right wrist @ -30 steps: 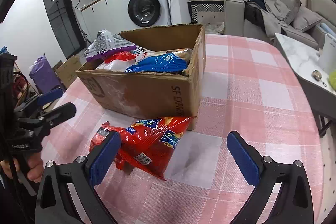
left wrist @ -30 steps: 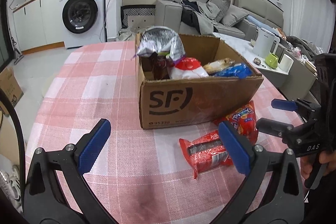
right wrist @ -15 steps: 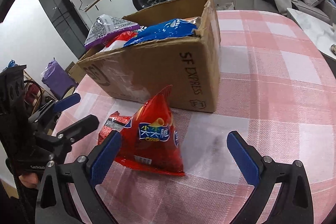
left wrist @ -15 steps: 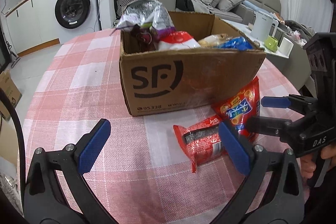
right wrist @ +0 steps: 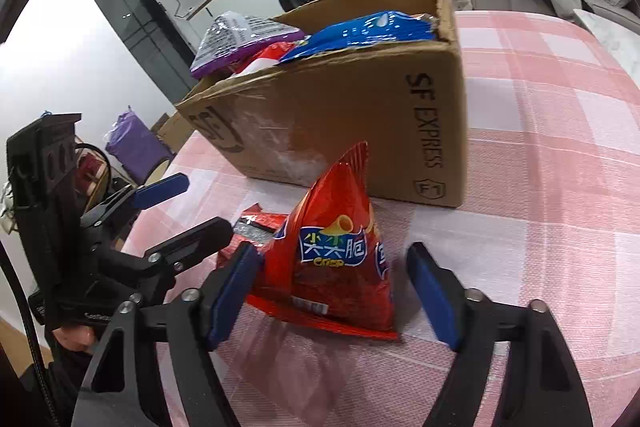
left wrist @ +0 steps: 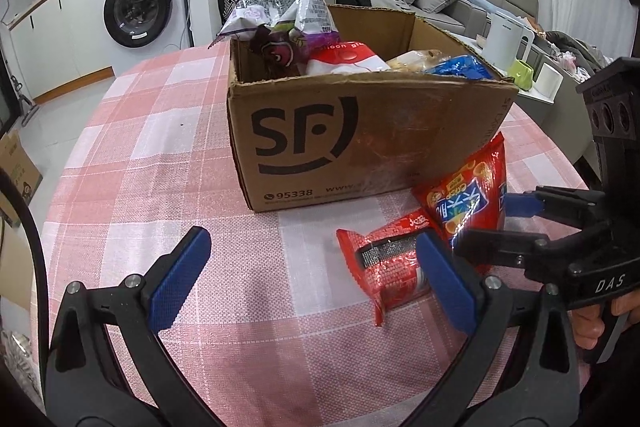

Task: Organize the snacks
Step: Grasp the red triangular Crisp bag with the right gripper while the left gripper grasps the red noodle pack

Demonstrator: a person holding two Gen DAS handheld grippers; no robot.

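The right gripper (right wrist: 332, 291) is closing its jaws around the red crisp bag (right wrist: 336, 251), which stands upright against the SF cardboard box's (right wrist: 340, 123) near corner, while the left gripper (left wrist: 308, 275), jaws wide apart and empty, hovers beside the flat red snack packet (left wrist: 384, 267) on the checked tablecloth (left wrist: 160, 147), seemingly next for boxing.

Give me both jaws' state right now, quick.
Left gripper: open, holding nothing; flat red packet lies by its right pad.
Right gripper: jaws closing around the red crisp bag, not yet clamped.

Each hand-held gripper (left wrist: 312, 283) (right wrist: 334, 293) is black, with ribbed blue pads (left wrist: 178, 281), silver screws and white "DAS" lettering on the right one's body.
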